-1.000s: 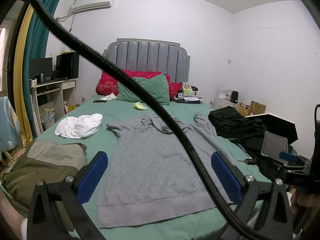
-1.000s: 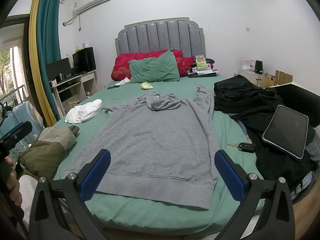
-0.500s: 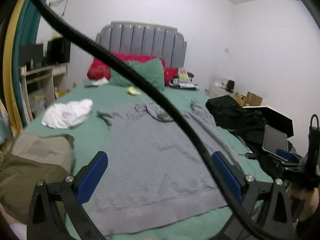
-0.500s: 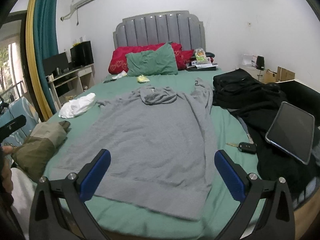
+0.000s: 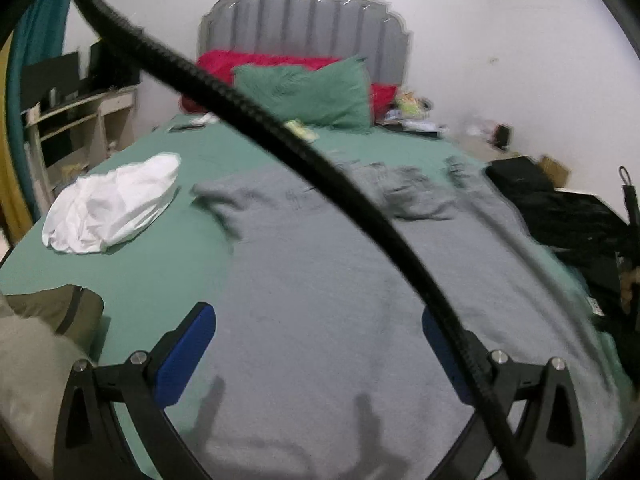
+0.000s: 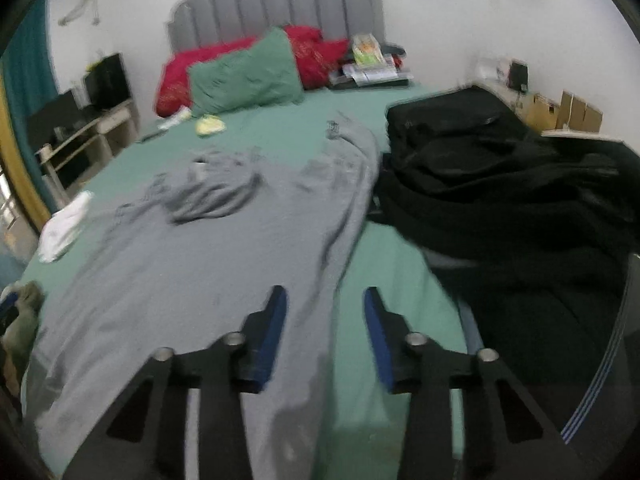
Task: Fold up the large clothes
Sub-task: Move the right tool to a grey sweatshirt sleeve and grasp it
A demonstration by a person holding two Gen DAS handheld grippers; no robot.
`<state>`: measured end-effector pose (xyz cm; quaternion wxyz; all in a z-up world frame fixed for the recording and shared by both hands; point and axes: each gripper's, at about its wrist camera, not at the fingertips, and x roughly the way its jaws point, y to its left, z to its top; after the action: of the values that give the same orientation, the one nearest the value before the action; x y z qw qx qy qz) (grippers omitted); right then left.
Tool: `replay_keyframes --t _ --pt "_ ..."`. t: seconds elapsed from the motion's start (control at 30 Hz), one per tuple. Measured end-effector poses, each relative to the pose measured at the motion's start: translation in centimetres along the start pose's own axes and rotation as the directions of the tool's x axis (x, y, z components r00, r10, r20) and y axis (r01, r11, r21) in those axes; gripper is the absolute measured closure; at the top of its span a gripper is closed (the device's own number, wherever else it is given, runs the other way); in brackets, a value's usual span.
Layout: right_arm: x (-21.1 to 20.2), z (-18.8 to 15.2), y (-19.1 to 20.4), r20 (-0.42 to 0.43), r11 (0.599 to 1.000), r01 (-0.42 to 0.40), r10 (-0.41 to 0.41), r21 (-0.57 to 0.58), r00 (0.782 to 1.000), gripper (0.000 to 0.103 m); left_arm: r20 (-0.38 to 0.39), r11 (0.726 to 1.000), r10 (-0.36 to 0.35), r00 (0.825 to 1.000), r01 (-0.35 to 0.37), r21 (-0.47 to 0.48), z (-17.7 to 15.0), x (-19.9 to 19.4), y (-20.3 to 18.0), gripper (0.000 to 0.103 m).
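A large grey hoodie lies flat, face down, on the green bed, hood toward the headboard. My left gripper is open wide and empty, low over the hoodie's lower body. A black cable crosses that view. In the right wrist view the hoodie fills the left half. My right gripper is partly closed but still open and empty, just above the hoodie's right side edge.
A white garment and an olive garment lie on the bed's left side. A pile of black clothes covers the right side. Green and red pillows lean on the grey headboard. A desk stands at the left.
Both grippers have moved forward and down over the hoodie. The right gripper has shifted to the hoodie's right edge and its fingers have narrowed. Both views are motion-blurred.
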<state>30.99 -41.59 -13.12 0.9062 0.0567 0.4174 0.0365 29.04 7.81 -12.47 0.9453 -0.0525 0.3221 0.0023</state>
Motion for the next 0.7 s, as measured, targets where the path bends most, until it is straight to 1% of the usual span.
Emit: replay_keyframes --t 0.03,0.07,0.1,0.13,0.17,0.2,0.23,0.3,0.33,0.37,0.4,0.43,0.47,0.53,0.6,0.63,0.67,0.7 --pt "2.2 1.2 -0.5 -0.025 0.999 0.003 -0.002 0.032 1.0 0.072 -0.025 0.999 0.016 1.0 -0.017 -0.034 0.3 1.4 1.2 0.0" --pt "4.4 2.5 -0.9 -0.041 0.999 0.0 0.002 0.053 0.999 0.072 -0.044 0.998 0.014 0.999 -0.016 -0.061 0.3 2.2 2.2 0.0" --pt "6.4 3.4 -0.9 -0.057 0.999 0.004 -0.001 0.054 0.998 0.072 -0.061 0.997 0.018 0.998 -0.022 -0.074 0.2 3.1 3.3 0.0" --pt "8.9 4.4 -0.9 -0.081 0.998 0.02 -0.015 0.052 0.997 0.072 -0.07 0.997 0.033 0.997 -0.038 -0.068 0.0 3.5 3.8 0.0" --pt "10.5 4.9 -1.0 -0.098 0.998 0.034 -0.028 0.054 0.995 0.072 -0.083 0.996 0.058 0.995 -0.064 -0.065 -0.4 4.0 4.4 0.0" --pt "12.2 5.2 -1.2 -0.117 0.996 0.055 -0.047 0.067 0.992 0.072 -0.098 0.993 0.077 0.992 -0.085 -0.083 -0.8 4.4 5.2 0.0" --pt "14.5 5.9 -2.0 -0.141 0.992 0.079 -0.064 0.103 0.988 0.072 -0.115 0.988 0.081 0.99 -0.095 -0.122 -1.3 4.7 6.1 0.0" --pt "17.2 6.6 -2.9 -0.153 0.988 0.084 -0.063 0.133 0.986 0.072 -0.152 0.983 0.066 0.986 -0.091 -0.161 -2.4 5.4 7.0 0.0" --pt "18.1 7.1 -3.5 -0.132 0.985 0.078 -0.058 0.157 0.99 0.082 -0.168 0.983 0.058 0.984 -0.086 -0.161 -2.6 5.8 7.0 0.001" --pt "18.2 7.3 -3.8 -0.12 0.982 0.058 -0.037 0.178 0.992 0.094 -0.179 0.984 0.041 0.983 -0.071 -0.165 -2.7 6.0 7.0 0.002" --pt "18.1 7.4 -4.0 -0.112 0.98 0.027 -0.005 0.197 0.994 0.097 -0.178 0.984 0.031 0.984 -0.061 -0.166 -2.7 6.0 7.0 0.002" --pt "17.4 7.5 -3.9 -0.083 0.98 0.026 -0.01 0.196 0.996 0.098 -0.171 0.986 0.023 0.985 -0.051 -0.159 -2.6 5.8 6.8 0.002" --pt "15.6 7.6 -3.2 -0.029 0.985 0.022 -0.018 0.168 0.999 0.098 -0.163 0.987 0.02 0.986 -0.045 -0.153 -2.5 5.6 6.8 0.002" --pt "12.1 7.3 -1.5 0.029 0.992 0.022 -0.026 0.127 0.999 0.099 -0.141 0.991 0.012 0.99 -0.031 -0.133 -2.1 4.9 6.4 0.002" --pt "7.7 7.1 0.9 0.089 0.998 0.002 -0.008 0.063 0.996 0.099 -0.126 0.993 0.009 0.992 -0.023 -0.115 -1.6 4.4 6.2 0.002" --pt "5.6 6.7 2.5 0.105 1.0 -0.004 0.003 0.012 0.995 0.099 -0.114 0.993 0.001 0.993 -0.014 -0.117 -1.3 3.9 6.1 0.002" --pt "3.7 5.9 4.3 0.099 0.999 -0.015 0.02 -0.05 0.995 0.099 -0.109 0.993 -0.009 0.994 -0.004 -0.121 -1.0 3.6 6.1 0.002" --pt "2.6 5.0 5.9 0.064 0.995 -0.042 0.049 -0.095 0.997 0.098 -0.103 0.992 -0.019 0.995 0.006 -0.124 -0.8 3.4 5.9 0.002"
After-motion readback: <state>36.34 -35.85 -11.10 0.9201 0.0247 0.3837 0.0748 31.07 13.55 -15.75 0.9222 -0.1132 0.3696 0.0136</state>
